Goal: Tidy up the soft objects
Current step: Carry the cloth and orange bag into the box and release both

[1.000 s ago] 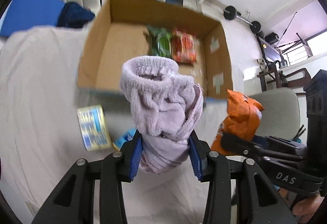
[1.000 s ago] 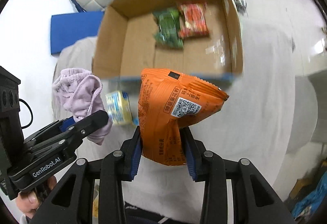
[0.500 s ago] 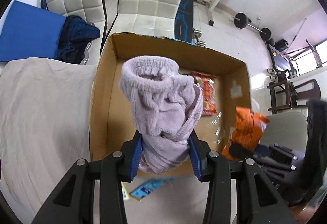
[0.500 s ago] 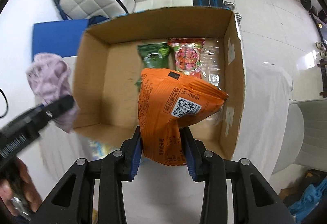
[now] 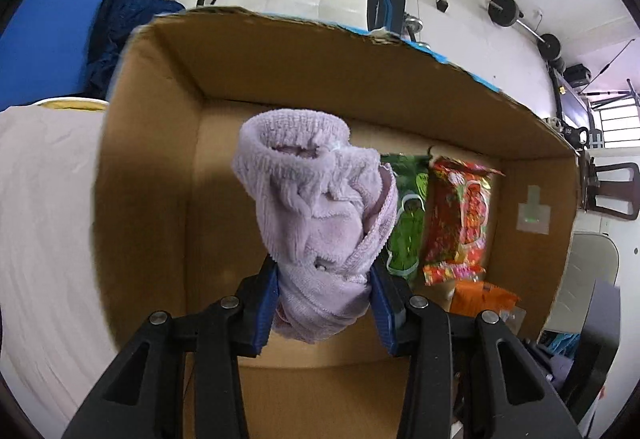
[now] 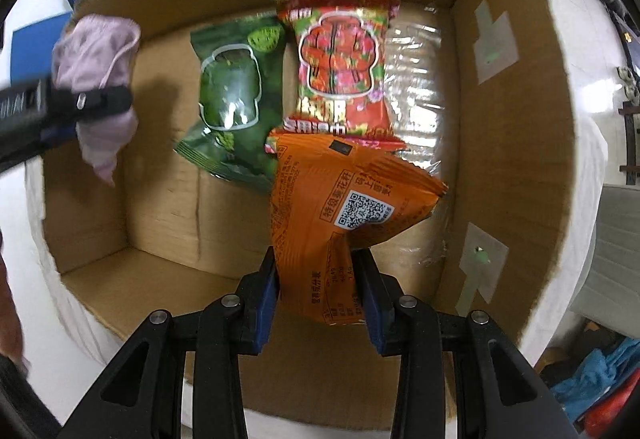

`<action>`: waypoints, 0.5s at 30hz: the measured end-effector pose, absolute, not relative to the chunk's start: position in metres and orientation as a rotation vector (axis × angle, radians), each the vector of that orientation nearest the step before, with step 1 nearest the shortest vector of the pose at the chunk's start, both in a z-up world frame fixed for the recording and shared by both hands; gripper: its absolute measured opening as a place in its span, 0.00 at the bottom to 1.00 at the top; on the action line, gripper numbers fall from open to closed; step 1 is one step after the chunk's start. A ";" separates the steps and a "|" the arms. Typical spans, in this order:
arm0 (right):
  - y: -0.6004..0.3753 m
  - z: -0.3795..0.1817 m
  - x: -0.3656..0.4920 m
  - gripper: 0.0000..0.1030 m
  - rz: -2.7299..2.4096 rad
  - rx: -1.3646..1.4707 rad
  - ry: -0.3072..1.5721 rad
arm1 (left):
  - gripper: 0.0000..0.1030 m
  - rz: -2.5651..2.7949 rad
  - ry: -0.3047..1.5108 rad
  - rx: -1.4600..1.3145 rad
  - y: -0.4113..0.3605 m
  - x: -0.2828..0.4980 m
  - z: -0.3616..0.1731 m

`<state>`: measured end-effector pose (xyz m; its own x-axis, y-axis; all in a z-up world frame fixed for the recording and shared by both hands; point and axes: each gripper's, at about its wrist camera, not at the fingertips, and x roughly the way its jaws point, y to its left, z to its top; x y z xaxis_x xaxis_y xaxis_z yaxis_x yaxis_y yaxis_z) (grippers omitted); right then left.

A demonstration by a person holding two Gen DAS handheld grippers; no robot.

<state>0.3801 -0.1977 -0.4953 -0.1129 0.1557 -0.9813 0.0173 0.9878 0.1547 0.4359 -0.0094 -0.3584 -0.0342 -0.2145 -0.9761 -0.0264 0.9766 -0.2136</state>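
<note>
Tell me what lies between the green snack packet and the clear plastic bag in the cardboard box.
The red snack packet, seen in the right wrist view.

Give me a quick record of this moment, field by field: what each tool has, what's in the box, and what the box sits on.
left tool: shut on lilac towel
right tool: shut on orange snack bag
cardboard box: open top, both tools over it
box contents: green snack bag and red snack bag, side by side on floor
surface under box: white cloth
</note>
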 end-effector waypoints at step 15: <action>-0.204 -0.505 0.379 0.64 0.097 0.135 1.675 | 0.62 -0.108 1.613 -0.082 -0.021 0.456 -0.358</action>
<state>0.3789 -0.2045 -0.5050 -0.1054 0.1460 -0.9837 0.0314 0.9892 0.1435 0.4559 -0.0208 -0.3583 -0.0454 -0.1196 -0.9918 0.0136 0.9926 -0.1203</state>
